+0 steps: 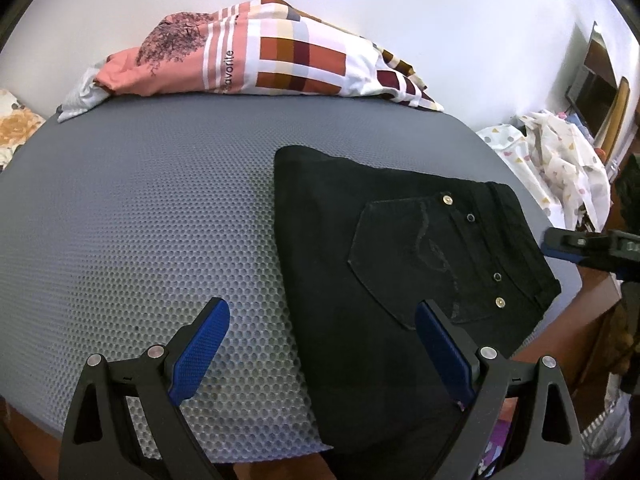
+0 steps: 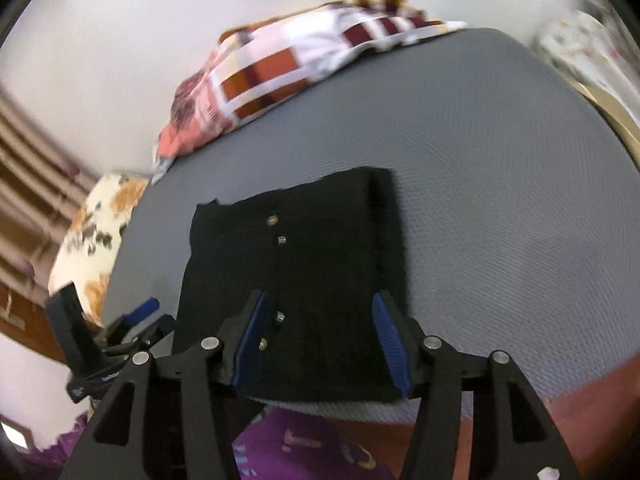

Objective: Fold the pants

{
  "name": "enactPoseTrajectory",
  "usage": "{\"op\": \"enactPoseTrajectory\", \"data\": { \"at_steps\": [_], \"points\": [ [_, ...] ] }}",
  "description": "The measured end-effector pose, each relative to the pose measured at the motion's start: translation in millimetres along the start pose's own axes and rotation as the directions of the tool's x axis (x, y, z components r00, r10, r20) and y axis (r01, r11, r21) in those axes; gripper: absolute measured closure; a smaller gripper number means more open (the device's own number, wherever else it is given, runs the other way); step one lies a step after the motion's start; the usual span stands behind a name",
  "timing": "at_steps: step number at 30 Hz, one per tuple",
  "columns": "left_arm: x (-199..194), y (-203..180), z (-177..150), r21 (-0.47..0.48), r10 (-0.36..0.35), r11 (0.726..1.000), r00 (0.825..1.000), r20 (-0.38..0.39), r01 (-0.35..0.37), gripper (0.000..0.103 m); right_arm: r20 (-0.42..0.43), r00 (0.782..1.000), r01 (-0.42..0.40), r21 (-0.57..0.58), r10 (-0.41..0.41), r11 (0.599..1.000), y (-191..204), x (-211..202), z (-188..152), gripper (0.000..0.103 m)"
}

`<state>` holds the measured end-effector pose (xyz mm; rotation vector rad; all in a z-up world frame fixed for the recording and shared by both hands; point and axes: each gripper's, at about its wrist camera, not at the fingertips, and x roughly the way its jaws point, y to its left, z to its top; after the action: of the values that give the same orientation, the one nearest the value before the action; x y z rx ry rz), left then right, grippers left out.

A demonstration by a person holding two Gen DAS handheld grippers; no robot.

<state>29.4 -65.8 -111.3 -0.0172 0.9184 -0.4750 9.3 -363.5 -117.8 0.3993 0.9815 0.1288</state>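
Lying across the grey textured tabletop [image 1: 140, 208], with a heap of patterned clothes [image 1: 256, 64] at its far edge. Resting folded into a compact black rectangle near the front right corner: pants [image 1: 400, 240], back pocket up. Seeming finished with the last fold. Hovering over the pants' near edge, left tongs [image 1: 322, 340] spread, gripping nothing. Hanging above the bundle, right tongs [image 2: 322, 344] parted, nothing pinched. Likely calling next for smoothing or setting the bundle aside.
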Motion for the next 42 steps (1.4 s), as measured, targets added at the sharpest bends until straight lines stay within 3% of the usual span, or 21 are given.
{"op": "enactPoseTrajectory", "data": {
  "at_steps": [3,4,5,8,10,14,23,29,36,39,42],
  "points": [
    [-1.3,1.1,0.7,0.004,0.024,1.0,1.0,0.007,-0.024,0.009,0.03,0.991,0.134,-0.105,-0.132,0.985,15.3,13.9,3.3,0.049],
    [-1.4,1.1,0.8,0.006,0.029,1.0,1.0,0.007,-0.029,0.009,0.041,0.984,0.177,-0.131,-0.173,0.975,16.8,19.6,3.8,0.044],
    [-1.0,1.2,0.8,0.009,0.04,0.999,0.999,0.005,-0.04,0.009,0.043,0.98,0.199,-0.143,-0.194,0.97,15.9,23.4,3.5,0.038],
    [1.2,0.9,1.0,0.019,0.062,0.998,0.998,-0.004,-0.062,0.009,0.029,0.959,0.282,-0.18,-0.282,0.942,7.5,41.3,-1.2,0.038],
    [2.0,0.5,1.2,0.023,0.071,0.997,0.997,-0.008,-0.07,0.009,0.017,0.961,0.273,-0.162,-0.274,0.948,-1.1,44.3,-6.7,0.037],
    [3.2,0.1,1.5,0.031,0.083,0.996,0.997,-0.012,-0.082,0.009,-0.011,0.975,0.22,-0.056,-0.221,0.974,-27.4,42.2,-8.3,0.021],
    [9.2,2.8,9.9,0.039,0.121,0.992,0.992,-0.033,-0.12,0.009,-0.022,0.992,0.124,-0.011,-0.124,0.992,-37.7,40.5,-8.5,0.02],
    [24.2,7.5,22.2,0.05,0.145,0.989,0.988,-0.062,-0.142,0.009,-0.019,0.996,0.09,-0.05,-0.091,0.995,-37.1,45.4,-2.2,0.019],
    [46.8,16.8,31.6,0.03,0.018,0.999,0.99,-0.138,-0.014,0.009,-0.082,0.996,0.034,-0.155,-0.047,0.987,-29.0,58.5,4.7,0.0],
    [57.8,23.4,35.2,-0.006,-0.127,0.992,0.975,-0.18,0.129,0.009,-0.107,0.992,0.044,-0.19,-0.065,0.981,-25.9,61.2,6.4,0.0],
    [67.3,26.3,36.7,-0.023,-0.178,0.984,0.961,-0.211,0.177,0.009,-0.131,0.991,0.005,-0.155,-0.026,0.988,-32.7,59.7,11.3,0.0]
  ]
}}
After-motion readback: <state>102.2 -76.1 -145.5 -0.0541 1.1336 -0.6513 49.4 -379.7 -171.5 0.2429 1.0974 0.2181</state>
